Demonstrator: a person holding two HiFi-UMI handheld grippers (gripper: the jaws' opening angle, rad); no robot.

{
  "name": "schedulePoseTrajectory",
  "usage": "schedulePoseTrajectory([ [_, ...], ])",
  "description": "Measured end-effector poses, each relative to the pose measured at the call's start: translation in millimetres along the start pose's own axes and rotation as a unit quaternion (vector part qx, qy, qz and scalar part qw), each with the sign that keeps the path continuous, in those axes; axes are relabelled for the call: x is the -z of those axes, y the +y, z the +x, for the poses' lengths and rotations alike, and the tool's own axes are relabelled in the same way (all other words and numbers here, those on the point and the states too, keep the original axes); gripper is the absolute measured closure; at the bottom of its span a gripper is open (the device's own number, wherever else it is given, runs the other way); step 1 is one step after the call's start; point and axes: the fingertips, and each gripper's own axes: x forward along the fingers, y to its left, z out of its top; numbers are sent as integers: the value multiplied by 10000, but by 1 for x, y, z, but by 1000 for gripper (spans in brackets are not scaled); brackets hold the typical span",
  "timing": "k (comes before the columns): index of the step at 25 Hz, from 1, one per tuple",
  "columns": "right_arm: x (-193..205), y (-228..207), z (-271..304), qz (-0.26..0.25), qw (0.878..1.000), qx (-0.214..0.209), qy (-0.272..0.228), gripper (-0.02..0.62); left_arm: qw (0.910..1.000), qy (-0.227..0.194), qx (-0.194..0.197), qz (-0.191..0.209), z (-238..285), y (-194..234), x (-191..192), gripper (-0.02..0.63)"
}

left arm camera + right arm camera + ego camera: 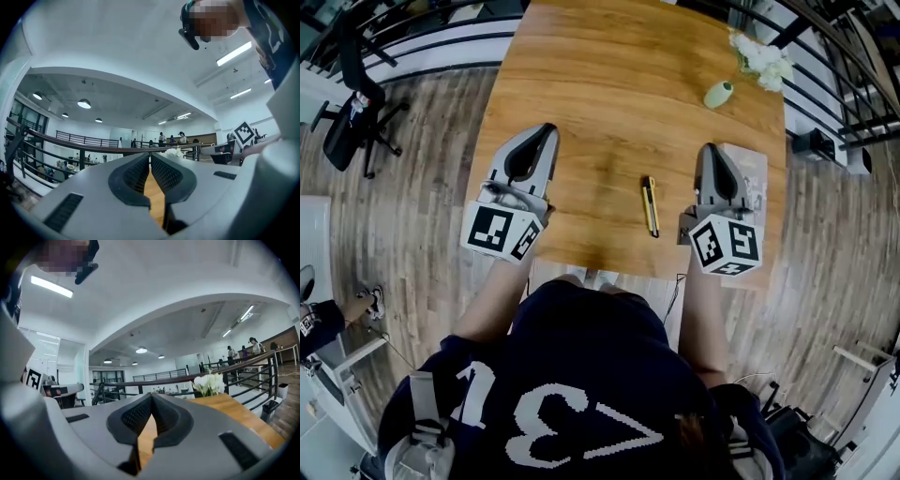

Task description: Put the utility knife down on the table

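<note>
A yellow and black utility knife [651,205] lies flat on the wooden table [609,84], near its front edge and pointing away from me. It sits between my two grippers and neither touches it. My left gripper [547,130] hovers over the table's left side, jaws shut with nothing in them; in the left gripper view its tips [150,155] meet. My right gripper [709,148] is just right of the knife, also shut and empty, and in the right gripper view it [151,397] points level across the table.
A small green vase [718,94] with white flowers [763,58] stands at the table's far right corner. A pale sheet or tray [752,169] lies under the right gripper at the right edge. An office chair [352,103] and railings stand left of the table.
</note>
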Motion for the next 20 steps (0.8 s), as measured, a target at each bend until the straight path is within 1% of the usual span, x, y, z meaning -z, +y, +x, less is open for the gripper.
schedulePoseTrajectory([
  [4,-50,6,-14,-133,9985,-43,-521,571,9996,-253,-93,115,-2,5,-30,580],
  [8,-78,13,-25,-221,9964,-113,-815,571,9986,-442,-176,215,-6,9,-51,580],
  [14,-99,21,-34,-225,9943,-199,-1026,571,9978,-567,-205,265,-10,6,-64,581],
  [20,-106,22,-43,-235,9929,-257,-1142,572,9976,-581,-250,295,-16,2,-66,581],
])
